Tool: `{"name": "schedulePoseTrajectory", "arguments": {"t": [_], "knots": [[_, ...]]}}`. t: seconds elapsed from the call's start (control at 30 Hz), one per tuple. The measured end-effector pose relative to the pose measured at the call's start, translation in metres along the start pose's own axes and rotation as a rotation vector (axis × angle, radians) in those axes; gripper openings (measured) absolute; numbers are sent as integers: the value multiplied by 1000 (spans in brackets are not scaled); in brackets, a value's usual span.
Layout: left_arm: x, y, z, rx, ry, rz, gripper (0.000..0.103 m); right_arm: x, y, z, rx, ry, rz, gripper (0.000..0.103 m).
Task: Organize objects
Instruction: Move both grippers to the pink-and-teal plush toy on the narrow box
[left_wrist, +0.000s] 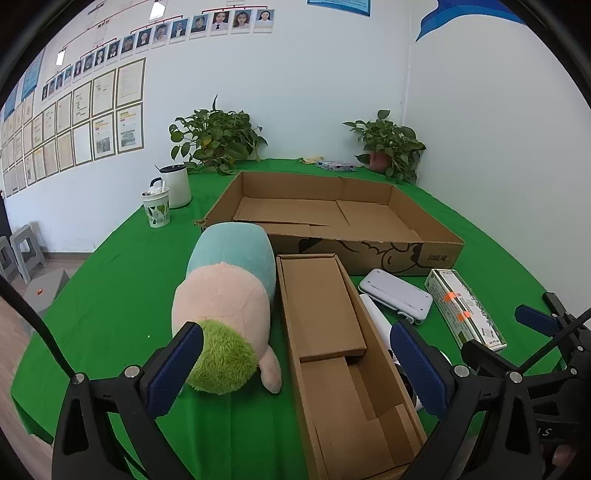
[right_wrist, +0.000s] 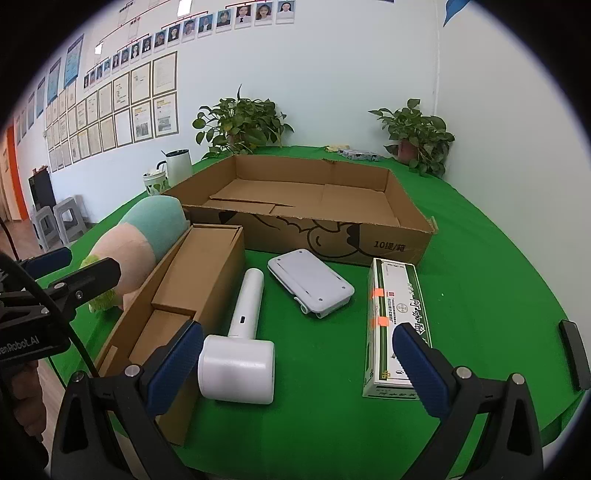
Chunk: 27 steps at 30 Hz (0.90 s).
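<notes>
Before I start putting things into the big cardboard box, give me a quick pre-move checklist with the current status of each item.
1. Left hand-held gripper open, nothing held: ok.
2. Right hand-held gripper open, nothing held: ok.
3. Large cardboard box has nothing in it and is ready to receive items: ok.
4. White handheld device lies free on the green cloth, ahead of the right fingers: ok.
5. Plush toy clear to lift: not ok, it presses against the narrow cardboard box.
6. Green-and-white carton and flat white case apart from each other: ok.
</notes>
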<state>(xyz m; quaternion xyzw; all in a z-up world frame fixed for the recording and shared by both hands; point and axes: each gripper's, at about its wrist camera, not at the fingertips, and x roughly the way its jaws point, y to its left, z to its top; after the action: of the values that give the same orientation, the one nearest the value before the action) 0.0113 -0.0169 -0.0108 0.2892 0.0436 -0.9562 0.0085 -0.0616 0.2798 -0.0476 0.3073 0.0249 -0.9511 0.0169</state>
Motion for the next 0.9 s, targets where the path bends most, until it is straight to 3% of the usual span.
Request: {"name": "schedulePoseTrajectory", "arguments": {"t": [0.17, 0.2, 0.23, 0.27, 0.3, 0.33, 0.37, 0.4, 0.47, 0.5, 0.53, 0.57, 0.67, 0.77, 0.9], "knots": [[2, 0, 4, 7, -2, 11, 100, 5, -5, -1, 25, 11, 27, 98], [2, 0, 4, 9, -5, 14, 97, 6, -6, -2, 26, 8, 26, 80], [2, 0, 5, 10, -9, 21, 90, 6, -8, -2, 28, 6, 21, 46], [2, 0, 6, 10, -16, 28, 83, 7, -10, -3, 32, 14, 11, 28], [2, 0, 7, 10, -17, 29, 58, 9, -12, -3, 39, 25, 12, 12], [4, 2, 8, 10, -7, 22, 32, 11, -13, -3, 40, 33, 34, 12], [6, 3, 9, 5, 10, 13, 27, 11, -14, -3, 34, 33, 44, 12], [7, 5, 10, 1, 14, 16, 26, 10, -14, -4, 24, 23, 44, 12], [4, 9, 12, -1, -8, 30, 34, 8, -15, -3, 6, -7, 54, 25], [2, 12, 14, -7, -20, 38, 62, 8, -15, -2, -1, -13, 68, 53], [0, 17, 17, -22, -35, 42, 100, 8, -14, -1, -7, -20, 91, 84], [-5, 22, 19, -43, -64, 32, 102, 6, -14, 0, -9, -34, 119, 89], [-9, 37, 28, -59, -79, 22, 102, 0, -12, 5, -40, -77, 172, 89], [1, 54, 34, -74, -12, 7, 102, -7, -7, 11, -94, -102, 261, 89], [28, 71, 30, -76, 104, -52, 102, -24, 14, 19, -234, -59, 513, 89]]}}
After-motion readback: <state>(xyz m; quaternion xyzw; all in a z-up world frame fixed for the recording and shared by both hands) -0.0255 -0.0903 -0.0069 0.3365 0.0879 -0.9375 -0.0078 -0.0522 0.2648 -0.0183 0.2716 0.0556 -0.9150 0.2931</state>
